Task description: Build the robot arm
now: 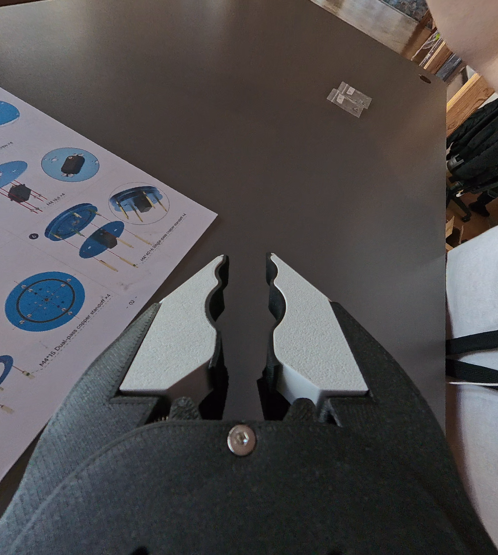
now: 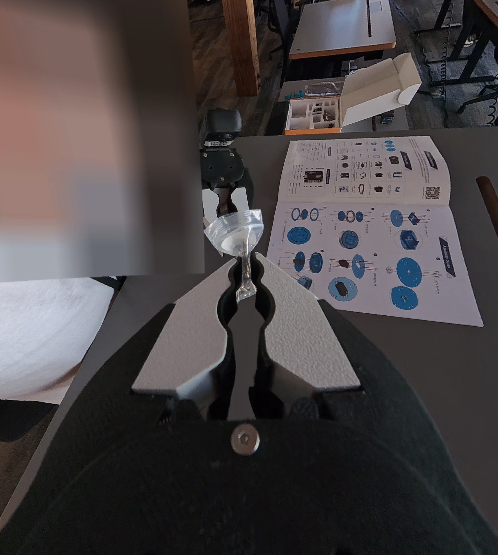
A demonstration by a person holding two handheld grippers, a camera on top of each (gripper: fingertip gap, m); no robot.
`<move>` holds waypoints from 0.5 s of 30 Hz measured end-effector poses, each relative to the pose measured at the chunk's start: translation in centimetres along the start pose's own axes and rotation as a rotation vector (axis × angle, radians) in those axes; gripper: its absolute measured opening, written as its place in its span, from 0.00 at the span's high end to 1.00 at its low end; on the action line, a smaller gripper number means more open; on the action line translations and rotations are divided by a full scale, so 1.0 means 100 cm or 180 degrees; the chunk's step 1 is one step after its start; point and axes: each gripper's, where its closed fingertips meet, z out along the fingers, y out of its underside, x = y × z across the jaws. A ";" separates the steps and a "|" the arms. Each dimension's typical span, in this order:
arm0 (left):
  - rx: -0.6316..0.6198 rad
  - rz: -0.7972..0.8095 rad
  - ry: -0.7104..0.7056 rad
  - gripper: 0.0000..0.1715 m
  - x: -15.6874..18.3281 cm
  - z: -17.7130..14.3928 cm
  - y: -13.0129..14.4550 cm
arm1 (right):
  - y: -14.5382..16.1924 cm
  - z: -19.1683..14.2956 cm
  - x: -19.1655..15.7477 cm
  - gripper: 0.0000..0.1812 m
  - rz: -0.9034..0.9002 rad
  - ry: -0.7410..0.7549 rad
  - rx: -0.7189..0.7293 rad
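Note:
My right gripper (image 2: pixel 246 257) is shut on a small clear plastic bag (image 2: pixel 235 231) with tiny screws in its pinched lower end. It holds the bag above the dark table (image 2: pixel 392 390). The bag's mouth flares open beyond the fingertips. My left gripper (image 1: pixel 247 256) is open a little and empty, low over the bare table (image 1: pixel 241 120). It also shows in the right wrist view (image 2: pixel 226 207), just behind the bag and pointing toward it. A printed assembly sheet (image 1: pixel 46 240) lies to its left and also shows in the right wrist view (image 2: pixel 362 240).
Two more small clear bags (image 1: pixel 349 98) lie near the table's far right edge. A person's arm (image 1: pixel 488 36) and white clothing (image 1: pixel 488 330) are at the right. An open white kit box (image 2: pixel 347 102) sits on another desk beyond. A slot (image 2: pixel 491 204) cuts the table's right side. Across from one pair of fingers to the other is roughly 20 centimetres.

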 end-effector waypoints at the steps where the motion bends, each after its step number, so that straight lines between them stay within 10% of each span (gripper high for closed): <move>1: 0.0006 0.0000 -0.0011 0.87 0.000 -0.001 0.000 | 0.003 0.000 0.001 0.98 0.0020 0.0040 0.0016; 15: 0.0092 -0.0093 -0.0474 0.83 -0.040 -0.015 -0.003 | 0.121 -0.021 0.042 0.98 0.0407 0.1005 0.0288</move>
